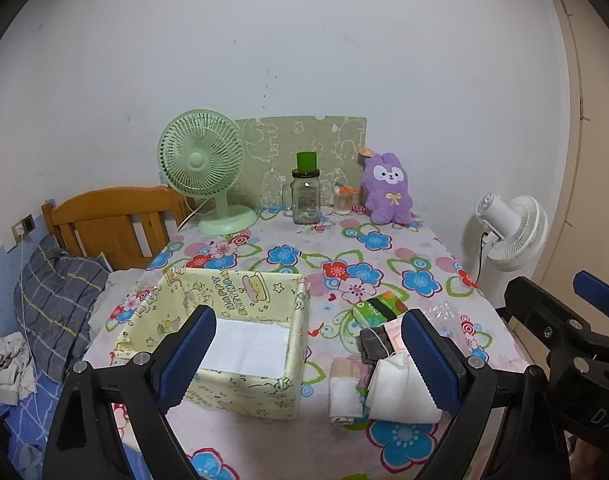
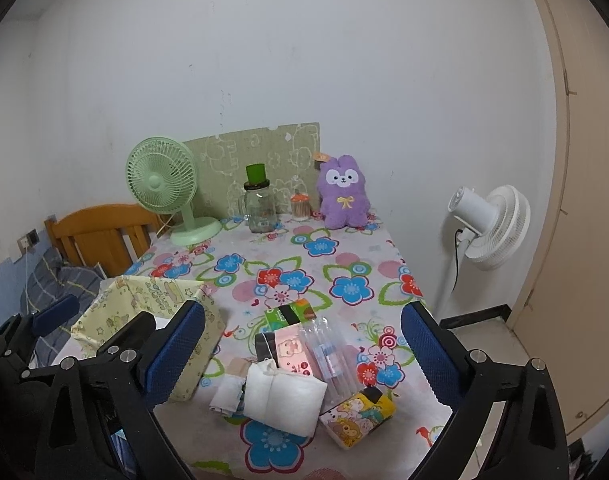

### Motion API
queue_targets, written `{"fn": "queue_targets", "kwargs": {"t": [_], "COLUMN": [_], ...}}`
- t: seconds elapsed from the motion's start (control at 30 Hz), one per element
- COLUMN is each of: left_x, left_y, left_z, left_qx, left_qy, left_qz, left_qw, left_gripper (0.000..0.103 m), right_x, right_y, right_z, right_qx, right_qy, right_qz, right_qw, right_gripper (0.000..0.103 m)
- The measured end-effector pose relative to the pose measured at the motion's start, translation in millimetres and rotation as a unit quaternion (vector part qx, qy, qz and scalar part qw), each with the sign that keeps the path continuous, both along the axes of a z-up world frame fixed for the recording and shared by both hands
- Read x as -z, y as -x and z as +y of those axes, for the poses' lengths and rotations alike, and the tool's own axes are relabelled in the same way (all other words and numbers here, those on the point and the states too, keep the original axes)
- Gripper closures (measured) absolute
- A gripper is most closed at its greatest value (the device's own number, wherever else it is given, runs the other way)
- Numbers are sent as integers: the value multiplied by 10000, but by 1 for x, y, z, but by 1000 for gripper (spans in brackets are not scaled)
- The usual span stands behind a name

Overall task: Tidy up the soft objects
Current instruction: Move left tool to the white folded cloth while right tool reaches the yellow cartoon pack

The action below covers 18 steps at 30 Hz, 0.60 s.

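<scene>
In the lower middle of the left wrist view stands a pale yellow fabric box (image 1: 240,344) with cartoon prints, on the flowered tablecloth (image 1: 384,264). Its top is open, and inside only a white flat bottom (image 1: 246,346) can be seen; no object lies in it. Just right of the box, in the lower right part of the same view, lies a small heap of soft things: a folded white cloth (image 1: 400,392), a smaller folded white piece (image 1: 344,398) touching its left side, a grey folded item (image 1: 370,344) behind them, and a green packet (image 1: 378,308) farther back.

The left gripper (image 1: 304,354) has its jaws wide apart, with nothing between the blue pads; one pad is in front of the box, the other in front of the white cloth. The right gripper (image 2: 302,350) is also spread wide and holds nothing. In its view the heap lies between the pads, and there a clear plastic bag (image 2: 328,356) and a yellow cartoon pouch (image 2: 358,414) are at the right of the white cloth.

At the upper middle of both views, at the far edge of the table, a glass jar (image 1: 305,196) with a green cap stands upright; what is inside I cannot tell. Beside it are a green desk fan (image 1: 204,168) and a purple plush toy (image 1: 386,188).
</scene>
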<state>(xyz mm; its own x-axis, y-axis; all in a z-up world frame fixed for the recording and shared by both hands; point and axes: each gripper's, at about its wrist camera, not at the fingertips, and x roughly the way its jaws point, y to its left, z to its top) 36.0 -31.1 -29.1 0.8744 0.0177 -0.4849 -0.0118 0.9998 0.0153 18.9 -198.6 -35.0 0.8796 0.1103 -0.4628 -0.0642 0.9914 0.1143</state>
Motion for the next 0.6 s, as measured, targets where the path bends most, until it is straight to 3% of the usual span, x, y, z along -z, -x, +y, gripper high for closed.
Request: {"fn": "queue_targets", "kwargs": {"t": [0.6], "left_x": [45], "left_y": [-19], "left_z": [-37], "left_qx": [252], "left_qy": [-32], "left_qz": [473], "left_qw": [9986], "left_gripper": [14], "right_x": [42], "right_y": [-24], "right_z": [-11], "right_qx": [-52], "right_qy": [103], "right_qz": [392], "right_qw": [9992], "right_gripper": [10]}}
